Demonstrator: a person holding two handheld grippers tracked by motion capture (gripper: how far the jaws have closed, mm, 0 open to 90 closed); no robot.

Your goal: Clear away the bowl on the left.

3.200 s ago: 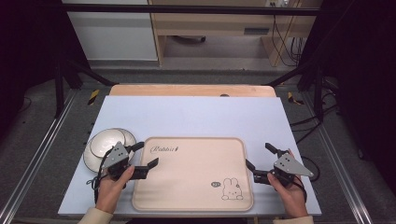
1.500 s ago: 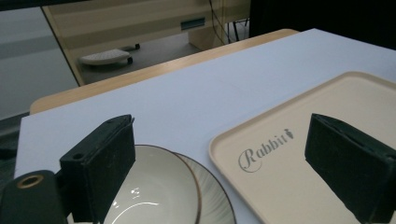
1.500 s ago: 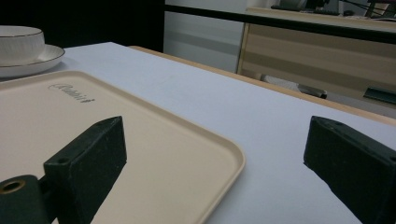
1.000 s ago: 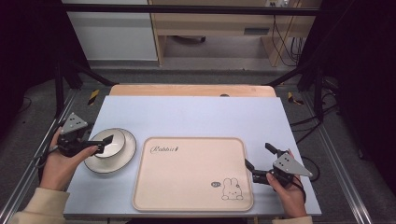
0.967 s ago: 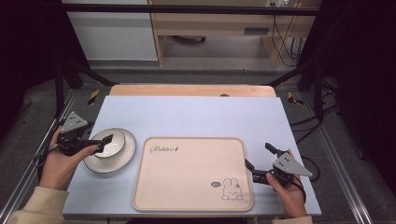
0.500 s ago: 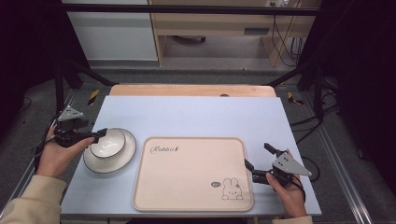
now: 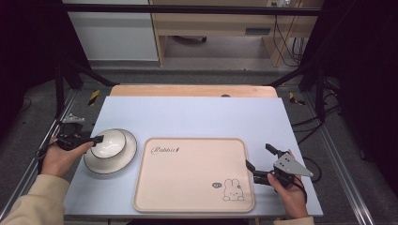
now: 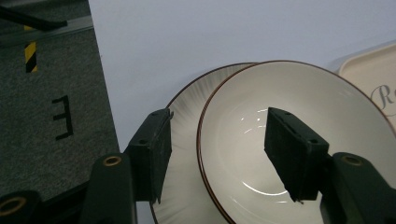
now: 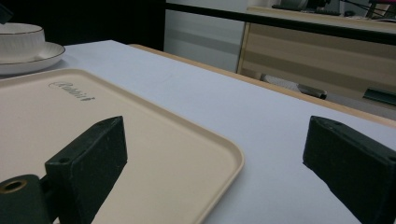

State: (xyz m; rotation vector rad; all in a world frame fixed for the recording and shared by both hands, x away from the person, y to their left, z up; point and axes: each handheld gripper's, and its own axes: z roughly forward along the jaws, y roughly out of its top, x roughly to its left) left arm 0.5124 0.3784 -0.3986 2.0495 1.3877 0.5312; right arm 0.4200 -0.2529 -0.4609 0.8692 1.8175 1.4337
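Both grippers have fingers apart: your left gripper straddles the bowl rim, seemingly to grasp it, while your right gripper waits beside the tray

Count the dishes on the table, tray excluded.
2: a bowl sitting on a plate, left of the tray. The left gripper is open astride the bowl's rim. Nothing seems hidden.
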